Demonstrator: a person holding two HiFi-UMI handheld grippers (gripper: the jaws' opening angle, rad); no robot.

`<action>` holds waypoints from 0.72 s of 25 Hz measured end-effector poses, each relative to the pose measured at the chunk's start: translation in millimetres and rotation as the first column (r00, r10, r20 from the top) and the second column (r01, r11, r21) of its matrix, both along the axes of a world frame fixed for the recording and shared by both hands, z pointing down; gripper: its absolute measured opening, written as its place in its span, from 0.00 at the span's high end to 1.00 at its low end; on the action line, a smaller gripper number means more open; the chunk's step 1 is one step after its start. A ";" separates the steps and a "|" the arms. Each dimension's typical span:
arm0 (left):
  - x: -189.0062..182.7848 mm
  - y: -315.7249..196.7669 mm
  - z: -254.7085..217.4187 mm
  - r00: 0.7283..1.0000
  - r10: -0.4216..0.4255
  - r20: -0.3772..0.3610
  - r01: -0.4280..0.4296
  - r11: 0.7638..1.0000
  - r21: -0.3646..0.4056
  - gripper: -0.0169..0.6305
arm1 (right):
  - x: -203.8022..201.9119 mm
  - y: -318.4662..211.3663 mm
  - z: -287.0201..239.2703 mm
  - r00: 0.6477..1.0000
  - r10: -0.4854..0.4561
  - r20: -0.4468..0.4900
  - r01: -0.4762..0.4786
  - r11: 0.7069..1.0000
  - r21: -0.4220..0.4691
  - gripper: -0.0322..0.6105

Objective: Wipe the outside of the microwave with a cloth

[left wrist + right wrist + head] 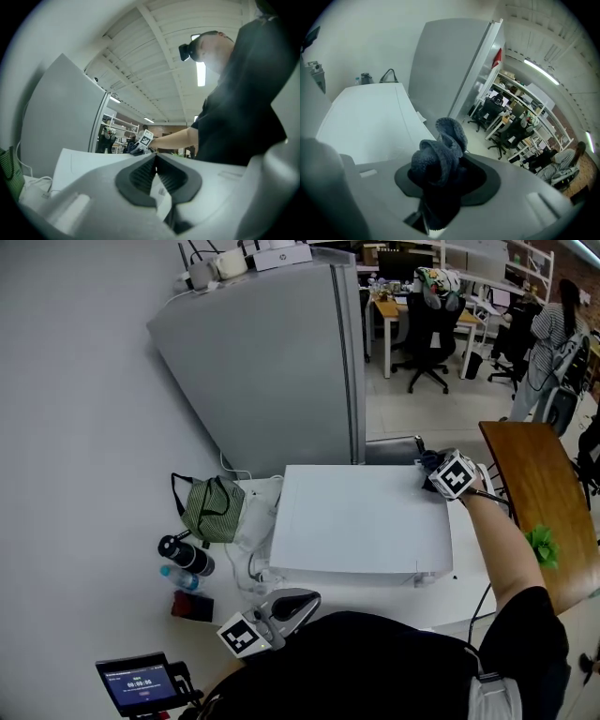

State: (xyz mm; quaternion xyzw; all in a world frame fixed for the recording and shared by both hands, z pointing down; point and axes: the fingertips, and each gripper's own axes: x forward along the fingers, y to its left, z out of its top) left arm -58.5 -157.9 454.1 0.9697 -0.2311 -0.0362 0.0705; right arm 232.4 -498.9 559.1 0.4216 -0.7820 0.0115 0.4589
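The right gripper (437,468) has its fingers clamped on a bunched dark cloth (439,154) at the far right corner of the white microwave (361,521) top. From there the top panel lies leftward and back toward the person, its long side running along the bench (450,601), so a leftward stroke seems likely. The left gripper (281,607), fingers together on nothing, hangs by the near left corner, well apart from the cloth.

Overhead plus tool-level views over microwave (361,521)
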 end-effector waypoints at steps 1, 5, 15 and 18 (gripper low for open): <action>-1.6 1.7 -0.7 1.000 -0.006 -0.004 0.006 1.000 0.001 0.97 | 0.8 1.4 -2.2 1.000 0.005 -0.010 -0.005 1.000 0.003 0.73; -23.0 8.6 -1.0 0.997 -0.067 -0.039 0.066 0.998 -0.006 0.97 | -82.3 7.5 -27.3 0.989 -0.123 0.077 0.120 0.992 0.039 0.72; -101.1 29.7 0.1 0.974 -0.217 -0.061 0.217 0.976 0.004 0.97 | -427.0 57.5 -31.4 0.828 -0.556 0.076 0.555 0.831 0.035 0.72; -107.4 30.9 3.0 0.971 -0.234 -0.058 0.234 0.972 -0.009 0.97 | -421.5 54.7 -21.1 0.833 -0.548 0.074 0.548 0.836 0.018 0.72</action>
